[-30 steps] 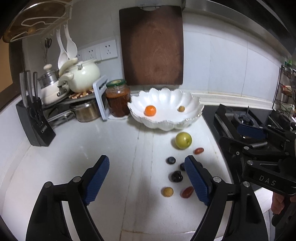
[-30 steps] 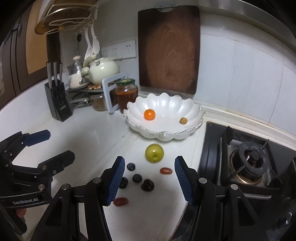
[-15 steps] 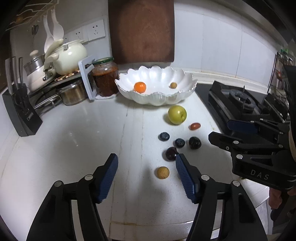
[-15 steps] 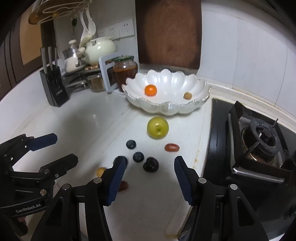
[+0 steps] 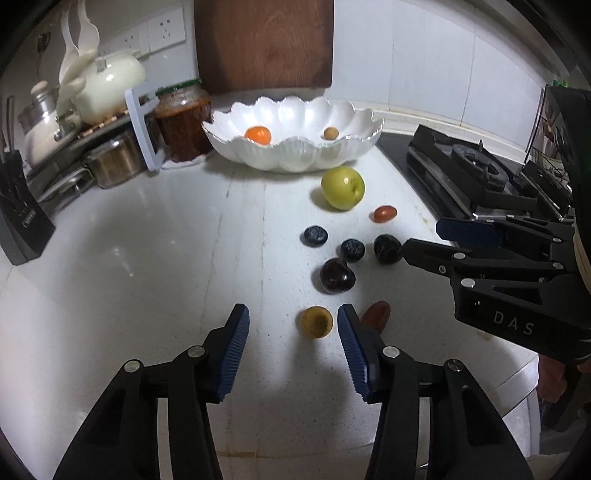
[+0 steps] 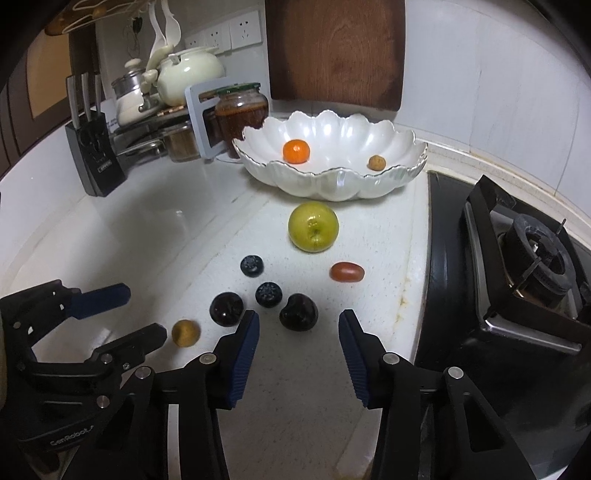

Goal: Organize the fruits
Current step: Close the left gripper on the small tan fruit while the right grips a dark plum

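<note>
A small yellow-brown fruit (image 5: 317, 322) lies on the white counter (image 5: 147, 277), just ahead of the left gripper (image 5: 293, 321), whose jaws have been closing, nothing between. Only the left view shows an oblong red fruit (image 5: 376, 313) beside it, pointing diagonally. The right gripper (image 6: 298, 328), also narrowing, is empty before a dark cherry (image 6: 298, 312).

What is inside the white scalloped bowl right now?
The white bowl holds a small orange fruit and a small tan fruit. Its near rim hides the bowl's front floor, so anything lying low there cannot be seen.

We are in a home kitchen: beyond our fingers a gas stove (image 6: 532, 266), knife block (image 6: 94, 155), kettle (image 6: 188, 75), wall sockets (image 6: 225, 31) and hanging cutting board (image 6: 334, 51).
</note>
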`<state>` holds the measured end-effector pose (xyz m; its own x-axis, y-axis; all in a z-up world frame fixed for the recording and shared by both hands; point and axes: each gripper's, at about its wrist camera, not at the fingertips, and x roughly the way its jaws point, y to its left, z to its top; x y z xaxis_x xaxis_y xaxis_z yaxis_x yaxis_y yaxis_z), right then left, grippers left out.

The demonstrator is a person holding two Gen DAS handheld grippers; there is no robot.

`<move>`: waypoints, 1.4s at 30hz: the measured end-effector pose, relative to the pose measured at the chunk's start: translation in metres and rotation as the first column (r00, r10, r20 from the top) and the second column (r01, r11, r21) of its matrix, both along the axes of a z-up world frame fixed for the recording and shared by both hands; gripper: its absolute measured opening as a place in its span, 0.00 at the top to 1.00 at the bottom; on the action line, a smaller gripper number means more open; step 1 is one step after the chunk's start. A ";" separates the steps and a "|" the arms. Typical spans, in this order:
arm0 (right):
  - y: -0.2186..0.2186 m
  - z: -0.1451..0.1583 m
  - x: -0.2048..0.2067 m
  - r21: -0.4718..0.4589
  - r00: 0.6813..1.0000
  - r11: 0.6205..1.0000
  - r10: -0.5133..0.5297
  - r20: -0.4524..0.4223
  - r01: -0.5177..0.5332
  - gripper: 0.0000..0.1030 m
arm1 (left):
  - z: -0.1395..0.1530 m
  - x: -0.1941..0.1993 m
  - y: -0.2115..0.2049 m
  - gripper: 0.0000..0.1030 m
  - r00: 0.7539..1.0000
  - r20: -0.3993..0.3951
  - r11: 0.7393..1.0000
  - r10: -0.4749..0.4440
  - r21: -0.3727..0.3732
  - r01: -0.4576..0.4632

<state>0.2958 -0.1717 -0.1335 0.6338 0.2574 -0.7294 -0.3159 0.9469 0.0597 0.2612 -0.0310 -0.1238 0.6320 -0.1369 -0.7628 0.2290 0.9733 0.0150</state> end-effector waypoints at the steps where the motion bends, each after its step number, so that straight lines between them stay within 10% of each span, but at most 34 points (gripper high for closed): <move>1: 0.000 -0.002 0.002 -0.002 1.000 1.000 -0.002 -0.004 0.002 0.56 | -0.002 0.001 0.000 0.54 1.000 -0.006 1.000 -0.003 -0.001 0.003; 42: 0.006 -0.027 0.026 0.021 0.997 1.000 -0.021 -0.072 0.023 0.72 | -0.017 0.021 -0.002 0.78 0.994 -0.074 0.992 -0.082 -0.099 0.074</move>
